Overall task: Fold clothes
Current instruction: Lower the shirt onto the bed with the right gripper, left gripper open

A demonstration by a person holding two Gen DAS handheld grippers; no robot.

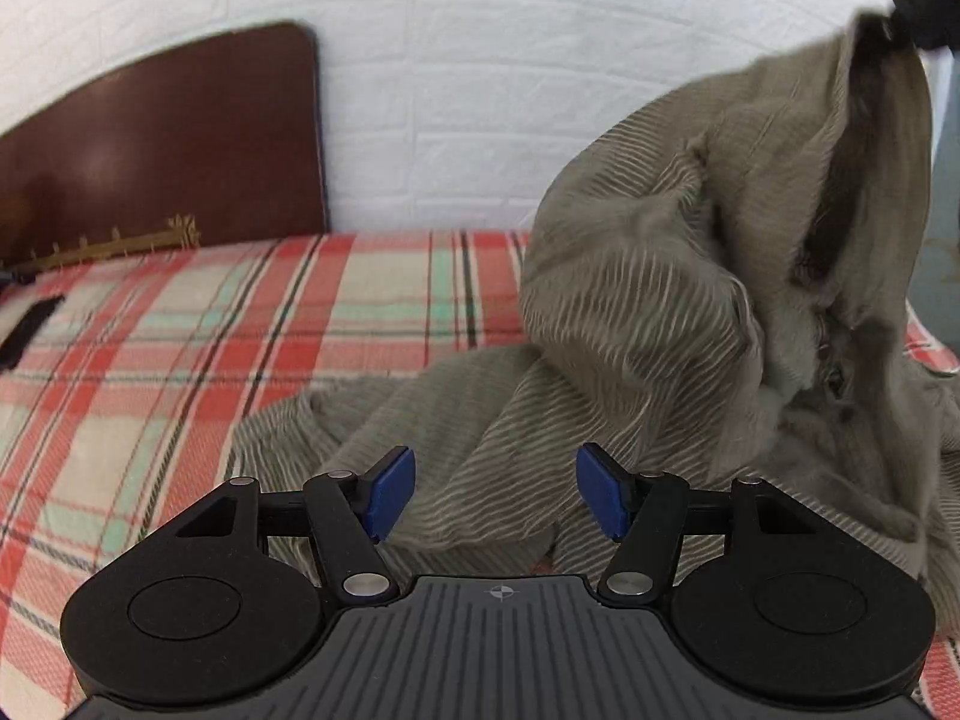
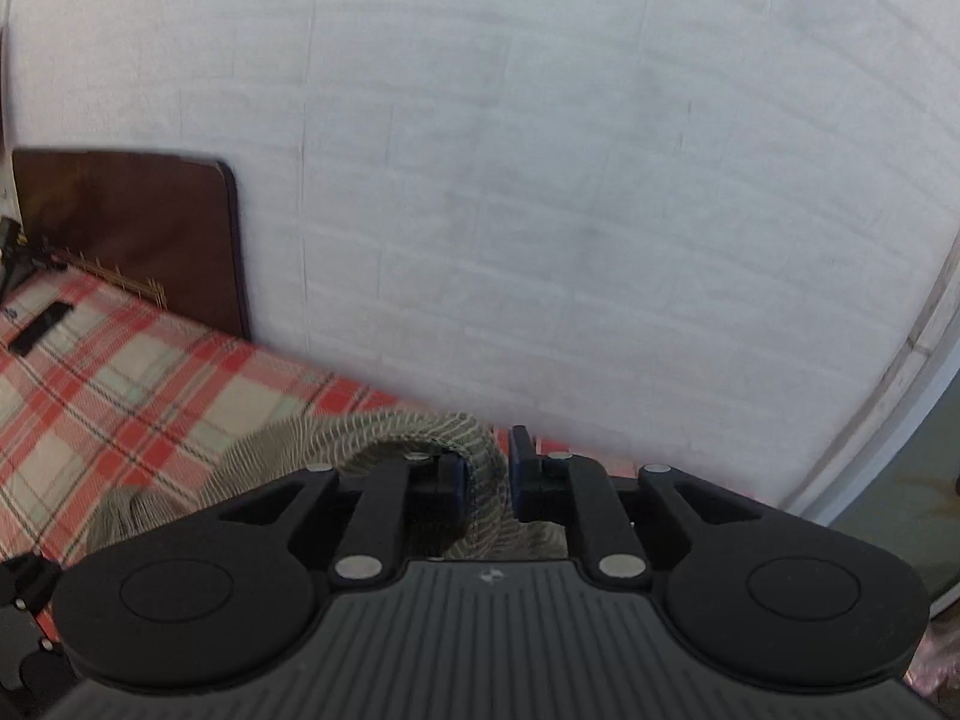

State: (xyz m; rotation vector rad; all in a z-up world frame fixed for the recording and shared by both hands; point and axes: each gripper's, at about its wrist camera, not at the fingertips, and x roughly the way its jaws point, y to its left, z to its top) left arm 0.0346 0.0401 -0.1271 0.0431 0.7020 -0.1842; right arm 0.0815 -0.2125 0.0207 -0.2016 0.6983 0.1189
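Left hand-held gripper (image 1: 495,492) gapes empty; right one (image 2: 487,476) pinches garment (image 1: 690,300).

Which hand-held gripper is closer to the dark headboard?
Left, as far as I can judge. The left hand-held gripper hangs open over the shirt, with the headboard ahead-left. The right one holds the shirt up farther away.

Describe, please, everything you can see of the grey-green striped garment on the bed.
The garment is olive-grey cloth with fine pale stripes, soft and crumpled. One part is lifted high at the right, pinched between the pads of the right hand-held gripper; the rest trails in folds over the plaid bedsheet. Its inner side looks fuzzy. The left hand-held gripper hovers open above its lower edge, not gripping it.
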